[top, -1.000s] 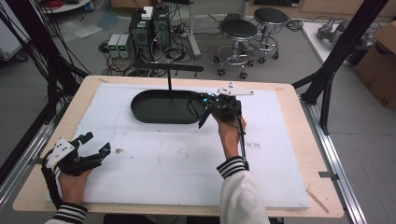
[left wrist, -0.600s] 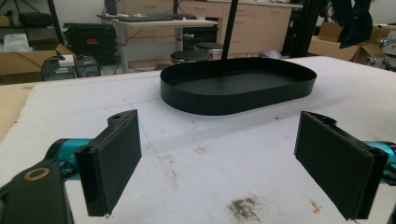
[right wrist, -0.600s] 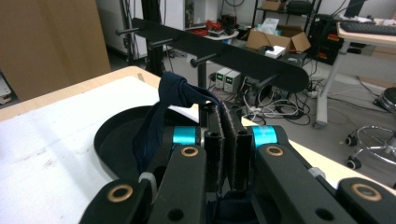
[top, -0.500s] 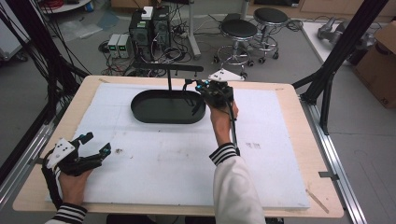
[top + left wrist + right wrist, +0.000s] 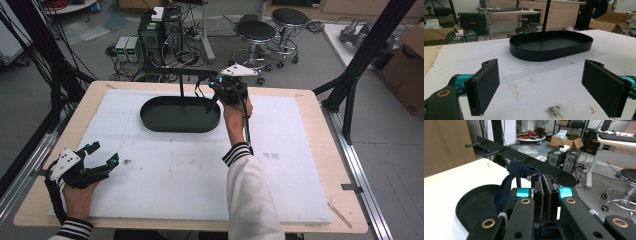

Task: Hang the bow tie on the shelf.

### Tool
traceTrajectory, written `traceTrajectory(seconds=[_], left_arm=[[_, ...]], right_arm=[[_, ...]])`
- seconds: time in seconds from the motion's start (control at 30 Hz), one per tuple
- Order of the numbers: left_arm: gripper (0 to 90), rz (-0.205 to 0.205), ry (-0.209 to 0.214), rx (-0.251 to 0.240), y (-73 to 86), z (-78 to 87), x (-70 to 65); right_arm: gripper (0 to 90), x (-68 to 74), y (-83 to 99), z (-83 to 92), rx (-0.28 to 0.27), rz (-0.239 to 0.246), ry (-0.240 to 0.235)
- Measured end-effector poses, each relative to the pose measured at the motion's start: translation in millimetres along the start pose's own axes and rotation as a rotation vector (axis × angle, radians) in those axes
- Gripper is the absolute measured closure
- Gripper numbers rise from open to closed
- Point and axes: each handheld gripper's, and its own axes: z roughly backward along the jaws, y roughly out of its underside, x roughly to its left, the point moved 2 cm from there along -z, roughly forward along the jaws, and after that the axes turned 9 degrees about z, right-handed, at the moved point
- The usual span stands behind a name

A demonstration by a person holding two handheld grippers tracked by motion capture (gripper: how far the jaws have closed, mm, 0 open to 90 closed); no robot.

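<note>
I am clenching my right gripper [image 5: 546, 195] on a dark blue cloth [image 5: 517, 171], lifting it just at 6 o'clock of the rack's bar [image 5: 524, 157], which runs crosswise above the tray [image 5: 180, 115]. My left gripper [image 5: 97, 157] is idling released, far off.
</note>
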Motion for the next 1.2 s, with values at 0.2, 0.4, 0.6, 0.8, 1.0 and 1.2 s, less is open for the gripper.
traceTrajectory(seconds=[0.2, 0.4, 0.6, 0.8, 1.0, 1.2], left_arm=[[15.2, 0.003, -0.005, 0.005, -0.2, 0.2, 0.9], [15.2, 0.002, -0.004, 0.004, -0.2, 0.1, 0.7], [15.2, 0.001, -0.003, 0.005, -0.2, 0.2, 0.8], [15.2, 0.001, -0.003, 0.005, -0.1, 0.2, 0.8], [15.2, 0.003, -0.004, 0.004, -0.1, 0.1, 0.8], [15.2, 0.002, -0.004, 0.007, -0.2, 0.3, 0.8]], right_arm=[[87.4, -6.5, -6.2, -10.5, 0.010, 0.018, 0.021], [87.4, -13.6, -7.7, -17.9, 0.026, 0.015, 0.048], [87.3, -17.6, -3.1, -23.7, 0.061, 0.021, 0.065], [87.3, -20.5, 4.0, -27.8, 0.101, 0.019, 0.079], [87.3, -27.6, 11.0, -25.9, 0.133, 0.000, 0.075], [87.1, -31.8, 16.3, -24.5, 0.148, -0.030, 0.046]])
